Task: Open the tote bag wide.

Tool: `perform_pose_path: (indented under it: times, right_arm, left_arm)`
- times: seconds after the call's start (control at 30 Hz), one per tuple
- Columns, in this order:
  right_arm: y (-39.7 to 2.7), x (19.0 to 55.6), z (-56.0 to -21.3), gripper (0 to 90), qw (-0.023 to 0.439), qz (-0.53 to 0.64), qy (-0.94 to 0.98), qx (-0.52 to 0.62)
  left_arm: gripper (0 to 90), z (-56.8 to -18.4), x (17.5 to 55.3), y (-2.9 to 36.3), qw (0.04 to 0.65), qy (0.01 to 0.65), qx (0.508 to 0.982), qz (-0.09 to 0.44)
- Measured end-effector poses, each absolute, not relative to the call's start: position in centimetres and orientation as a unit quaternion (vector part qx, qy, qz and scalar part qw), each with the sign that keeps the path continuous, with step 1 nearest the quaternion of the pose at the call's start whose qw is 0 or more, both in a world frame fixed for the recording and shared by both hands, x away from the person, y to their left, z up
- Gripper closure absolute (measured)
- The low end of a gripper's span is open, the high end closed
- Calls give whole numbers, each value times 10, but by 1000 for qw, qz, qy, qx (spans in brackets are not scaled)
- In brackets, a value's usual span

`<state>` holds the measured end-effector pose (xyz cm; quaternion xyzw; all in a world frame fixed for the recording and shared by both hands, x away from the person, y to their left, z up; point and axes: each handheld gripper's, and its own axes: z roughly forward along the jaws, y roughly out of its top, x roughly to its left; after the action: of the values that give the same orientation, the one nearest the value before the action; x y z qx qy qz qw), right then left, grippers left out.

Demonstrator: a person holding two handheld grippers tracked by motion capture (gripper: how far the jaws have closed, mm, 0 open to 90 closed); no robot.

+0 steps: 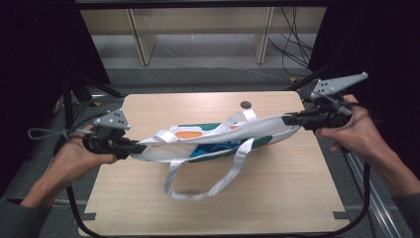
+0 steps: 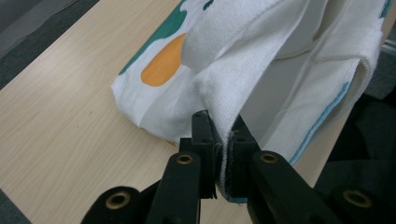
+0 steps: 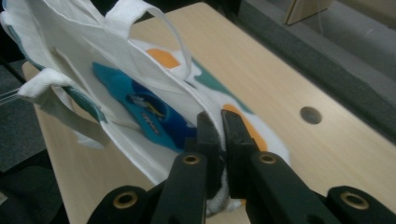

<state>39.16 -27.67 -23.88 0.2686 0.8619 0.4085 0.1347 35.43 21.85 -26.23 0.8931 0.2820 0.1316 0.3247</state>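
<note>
High view: the tote bag (image 1: 218,141) hangs stretched above the tabletop (image 1: 277,193), left claw (image 1: 140,148) clamped on its 9 o'clock edge, right claw (image 1: 287,119) on its 3 o'clock edge. Left gripper view: cloth pinched between closed jaws; bag cut off at top. Right gripper view: same grip; print partly hidden.

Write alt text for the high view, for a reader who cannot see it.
A person stretches a white tote bag with orange, teal and blue print above a light wooden table, the left hand-held gripper clamped on one end and the right hand-held gripper on the other. Its long handle droops toward the tabletop.
</note>
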Motion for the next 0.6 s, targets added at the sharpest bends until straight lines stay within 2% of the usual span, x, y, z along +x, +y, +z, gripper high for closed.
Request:
perform_pose_path:
  times: [0.07,0.1,0.17,0.27,0.43,0.6]
  right_arm:
    - [-276,398,-217,879,149,408,860,268]
    - [-276,398,-217,879,149,408,860,268]
    - [-274,404,-195,882,177,404,860,256]
    - [-273,405,-180,883,185,397,861,258]
    - [-272,410,-165,886,194,388,864,257]
    - [-278,414,-166,887,186,394,861,261]
  left_arm:
    - [847,-244,363,218,317,282,895,136]
    - [848,-244,363,218,317,282,895,136]
    - [849,-229,368,219,317,289,893,136]
    - [850,-206,374,219,312,284,898,125]
    - [855,-184,376,211,295,279,904,131]
    - [855,-183,383,212,299,288,901,122]
